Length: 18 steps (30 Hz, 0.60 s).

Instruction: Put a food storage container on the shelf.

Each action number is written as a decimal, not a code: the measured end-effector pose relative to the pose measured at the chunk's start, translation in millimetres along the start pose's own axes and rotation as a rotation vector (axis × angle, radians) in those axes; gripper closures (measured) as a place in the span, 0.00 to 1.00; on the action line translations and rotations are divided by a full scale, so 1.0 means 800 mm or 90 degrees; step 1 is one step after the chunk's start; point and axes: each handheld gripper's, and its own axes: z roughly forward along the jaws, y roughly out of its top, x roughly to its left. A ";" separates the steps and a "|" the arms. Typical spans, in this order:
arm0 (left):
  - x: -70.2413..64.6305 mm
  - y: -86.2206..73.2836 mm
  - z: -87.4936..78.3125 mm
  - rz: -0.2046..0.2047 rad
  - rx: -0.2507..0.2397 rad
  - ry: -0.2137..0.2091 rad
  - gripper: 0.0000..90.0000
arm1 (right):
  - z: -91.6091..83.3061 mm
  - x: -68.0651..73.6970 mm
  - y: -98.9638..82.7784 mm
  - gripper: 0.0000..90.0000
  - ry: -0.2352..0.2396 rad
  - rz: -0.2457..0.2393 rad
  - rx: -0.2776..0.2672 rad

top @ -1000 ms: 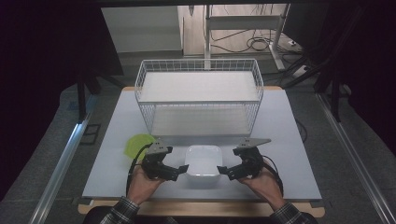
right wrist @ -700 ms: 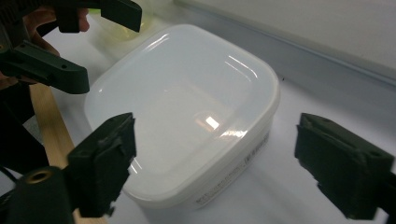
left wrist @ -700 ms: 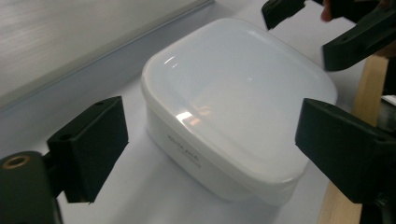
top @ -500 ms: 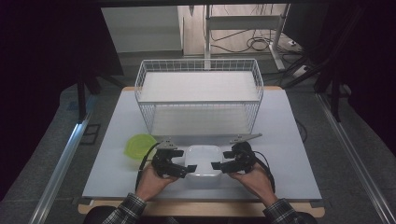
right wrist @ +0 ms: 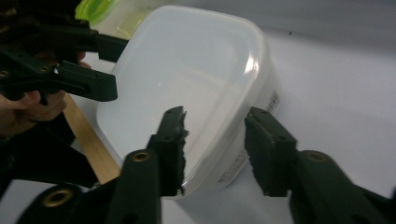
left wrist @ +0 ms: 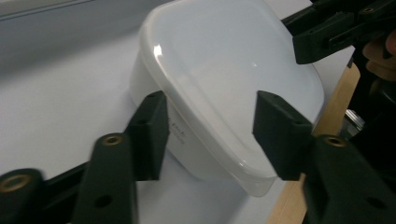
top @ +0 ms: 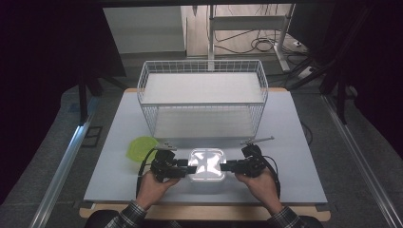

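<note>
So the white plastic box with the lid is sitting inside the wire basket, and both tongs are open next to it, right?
Not quite. The white plastic box with the lid sits on the table in front of the white wire basket, not inside it, as the high view shows. The left tongs and right tongs are open at its sides.

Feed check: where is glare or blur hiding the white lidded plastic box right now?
High view: the white lidded plastic box is blown out by a bright star-shaped glare on its lid, while the room around the table is dark. Left gripper view: small highlights only, near jaws soft, the box sharp enough. Right gripper view: a glare streak along the lid's edge, jaws slightly blurred, label print unreadable.
</note>
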 end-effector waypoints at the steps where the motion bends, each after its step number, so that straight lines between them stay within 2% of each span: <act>1: -0.002 -0.001 -0.002 -0.006 -0.002 0.003 0.60 | -0.002 0.001 -0.001 0.73 0.001 0.005 -0.002; 3: -0.005 -0.003 -0.006 -0.018 -0.006 0.009 0.65 | -0.005 0.004 -0.004 0.75 -0.001 0.015 -0.009; 5: -0.008 -0.006 -0.010 -0.028 -0.024 0.016 0.72 | -0.007 0.007 -0.006 0.79 -0.007 0.017 -0.023; 8: -0.014 -0.011 -0.014 -0.031 -0.046 0.030 0.77 | -0.010 0.009 -0.007 0.83 -0.014 0.015 -0.045; 11: -0.016 -0.012 -0.017 -0.034 -0.065 0.044 0.85 | -0.012 0.014 -0.008 0.87 -0.034 -0.004 -0.067; 12: -0.014 -0.013 -0.016 -0.041 -0.067 0.041 0.86 | -0.012 0.017 -0.009 0.87 -0.046 -0.026 -0.070; 14: -0.011 -0.014 -0.016 -0.051 -0.074 0.039 0.87 | -0.011 0.022 -0.010 0.87 -0.063 -0.043 -0.081; 18: -0.012 -0.014 -0.016 -0.042 -0.081 0.057 0.88 | -0.008 0.027 -0.012 0.87 -0.079 -0.075 -0.100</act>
